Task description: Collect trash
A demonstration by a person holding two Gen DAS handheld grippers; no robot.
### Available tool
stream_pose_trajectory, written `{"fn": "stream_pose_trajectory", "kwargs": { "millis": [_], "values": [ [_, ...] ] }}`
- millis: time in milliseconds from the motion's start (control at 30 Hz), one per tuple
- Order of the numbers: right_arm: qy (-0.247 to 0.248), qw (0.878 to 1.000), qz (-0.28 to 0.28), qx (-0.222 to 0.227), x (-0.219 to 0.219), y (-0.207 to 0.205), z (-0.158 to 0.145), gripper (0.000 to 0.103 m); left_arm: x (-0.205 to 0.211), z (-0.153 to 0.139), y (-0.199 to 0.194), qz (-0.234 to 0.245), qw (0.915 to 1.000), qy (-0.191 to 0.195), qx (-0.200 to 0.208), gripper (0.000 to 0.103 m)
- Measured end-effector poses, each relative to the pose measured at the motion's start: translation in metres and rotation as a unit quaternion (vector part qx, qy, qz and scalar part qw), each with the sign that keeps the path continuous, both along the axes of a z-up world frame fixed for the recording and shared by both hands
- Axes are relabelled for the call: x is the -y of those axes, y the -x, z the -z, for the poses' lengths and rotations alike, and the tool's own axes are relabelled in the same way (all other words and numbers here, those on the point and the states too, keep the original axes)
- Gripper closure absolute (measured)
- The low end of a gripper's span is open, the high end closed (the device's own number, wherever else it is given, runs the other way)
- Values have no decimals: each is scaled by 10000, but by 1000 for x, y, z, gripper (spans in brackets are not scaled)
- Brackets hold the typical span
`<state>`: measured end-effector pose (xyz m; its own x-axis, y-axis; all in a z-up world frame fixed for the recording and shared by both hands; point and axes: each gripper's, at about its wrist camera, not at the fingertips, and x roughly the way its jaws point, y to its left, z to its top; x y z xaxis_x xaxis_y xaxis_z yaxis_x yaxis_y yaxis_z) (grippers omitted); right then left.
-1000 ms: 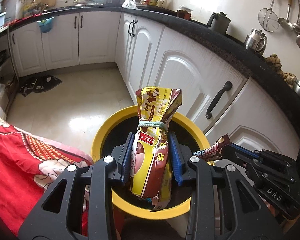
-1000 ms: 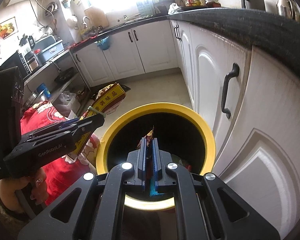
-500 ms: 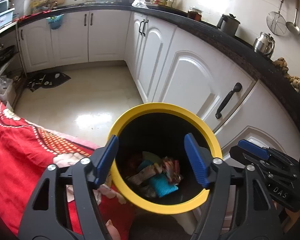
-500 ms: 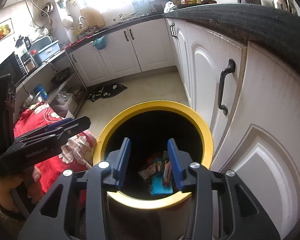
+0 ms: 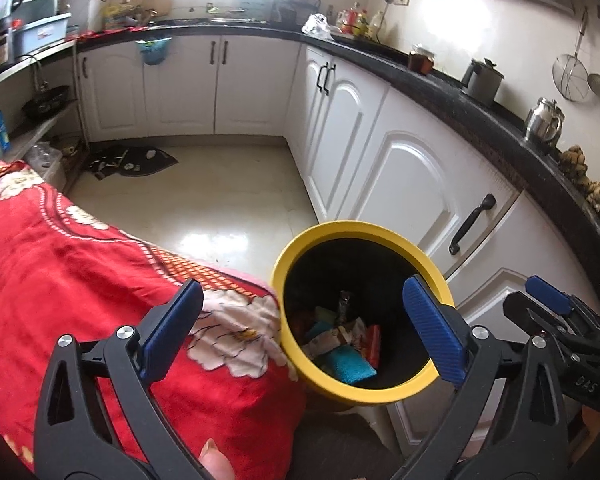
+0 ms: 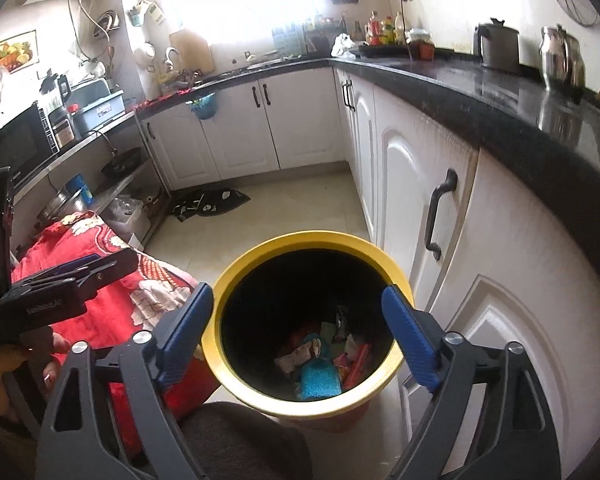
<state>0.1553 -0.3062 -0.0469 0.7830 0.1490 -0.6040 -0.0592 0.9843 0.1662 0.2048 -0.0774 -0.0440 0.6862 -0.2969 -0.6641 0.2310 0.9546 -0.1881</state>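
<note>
A bin with a yellow rim [image 5: 356,227] [image 6: 300,236] stands on the floor against the white cupboards. Mixed wrappers and a blue sponge-like piece [image 5: 340,344] [image 6: 320,360] lie at its dark bottom. My left gripper [image 5: 303,284] hovers above the bin's left edge, partly over the red cloth. Its jaws are opening wide and nothing sits between them. My right gripper [image 6: 298,292] hangs straight above the bin mouth, jaws also opening, with nothing between them. Each gripper shows at the edge of the other's view: the right gripper [image 5: 548,300] and the left gripper [image 6: 72,276].
A red flowered cloth [image 5: 80,272] [image 6: 100,248] covers a surface just left of the bin. White cupboard doors [image 5: 400,176] under a dark counter [image 6: 500,92] run along the right. A dark mat [image 5: 132,160] lies on the pale floor further back. A person's fingers [image 6: 52,372] hold the left gripper.
The left gripper let go of a yellow snack bag and the right gripper let go of a wrapper. Both now lie in the bin. Both grippers opened wide and rose; the left one shifted left.
</note>
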Motion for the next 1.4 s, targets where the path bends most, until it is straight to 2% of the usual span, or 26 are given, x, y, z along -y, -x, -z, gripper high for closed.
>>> {"fn": "stream_pose_trajectory", "kwargs": {
  "millis": [267,900,1133,1400],
  "values": [
    [74,9995,-70,308,-12,23,-16,7,-19,-18,28,-219,9995,16,224,11],
    [325,9949,-218,931,-39,73,-24,6,-44,-24,92,-638,9957,-144,656,11],
    [304,9900,-228,1359,-45,100,-21,6,-42,-24,119,-791,9896,-439,1115,11],
    [384,9795,-127,1972,-49,138,-15,6,-42,-20,141,-788,9853,-445,1449,11]
  ]
}}
